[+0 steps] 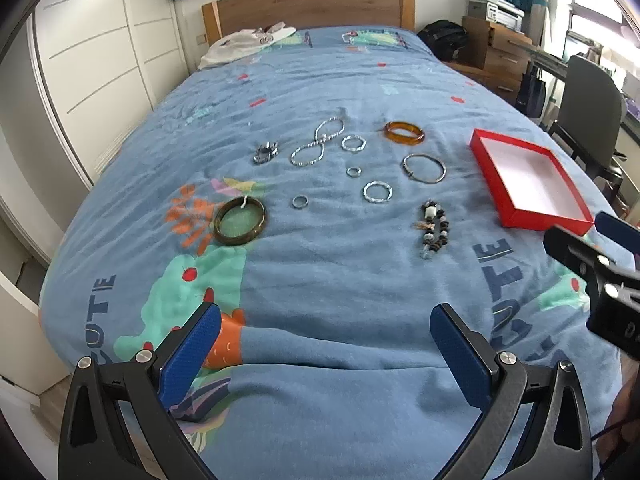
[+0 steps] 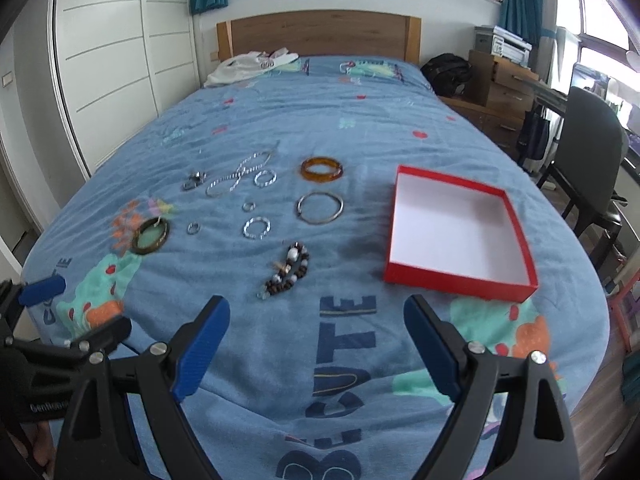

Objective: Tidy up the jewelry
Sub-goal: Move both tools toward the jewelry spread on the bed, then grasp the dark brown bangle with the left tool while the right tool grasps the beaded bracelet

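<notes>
Landmark: red box (image 2: 454, 278) on the blue bedspread (image 2: 348, 344).
Near side of box: bare bedspread, open to both spread-jawed grippers, left gripper (image 1: 325, 330) and right gripper (image 2: 316, 322).
Left of box: beaded bracelet (image 2: 289, 270) nearest, silver bangle (image 2: 320, 207) and amber bangle (image 2: 322, 169) beyond, with gaps between.
Box interior: open-topped, walled by a low rim.
Right of box: bed edge, then a chair (image 2: 592, 168).

Bangles, three: amber (image 2: 322, 168) at 12 o'clock, silver (image 2: 320, 207), dark green (image 2: 151, 235) at 9. Twisted rings (image 2: 256, 227), two. Small rings (image 2: 193, 228), two. Chain (image 2: 236, 179), one. Beaded bracelet (image 2: 289, 269), one. Charm (image 2: 193, 181), one. Red box (image 2: 460, 283), one, 3 o'clock.
</notes>
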